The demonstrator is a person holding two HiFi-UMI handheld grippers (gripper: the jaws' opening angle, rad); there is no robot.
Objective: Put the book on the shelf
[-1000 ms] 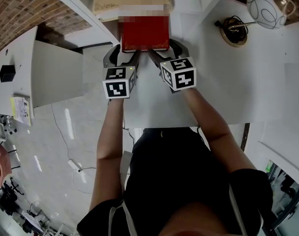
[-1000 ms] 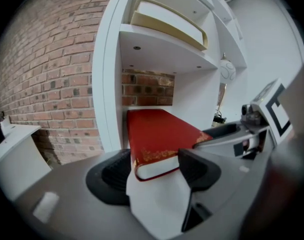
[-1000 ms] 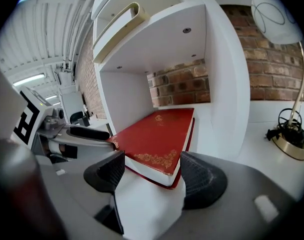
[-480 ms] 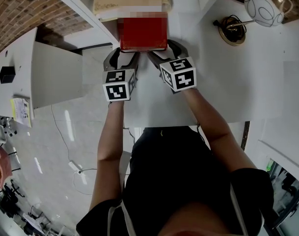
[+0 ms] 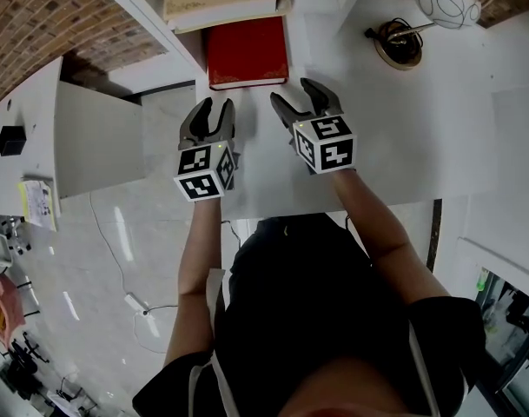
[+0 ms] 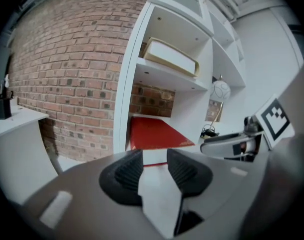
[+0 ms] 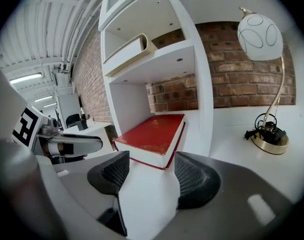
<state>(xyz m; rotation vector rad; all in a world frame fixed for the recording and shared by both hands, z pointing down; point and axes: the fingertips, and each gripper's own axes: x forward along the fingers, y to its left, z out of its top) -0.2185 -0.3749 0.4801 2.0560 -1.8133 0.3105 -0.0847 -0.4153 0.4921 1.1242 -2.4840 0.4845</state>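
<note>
our left gripper (image 5: 214, 107) has its jaws a narrow way apart and our right gripper (image 5: 294, 94) stands wider. both have just been closing, with nothing between either pair. just beyond the tips, at the upper centre of the head view, the red book (image 5: 247, 52) lies flat in the lowest bay of the white shelf (image 5: 151, 20). its long axis seems to run inward, and its near end faces the jaws, clear of them. we judge neither hand nearer: each flanks one near corner, so any last nudge goes straight up the frame.
</note>
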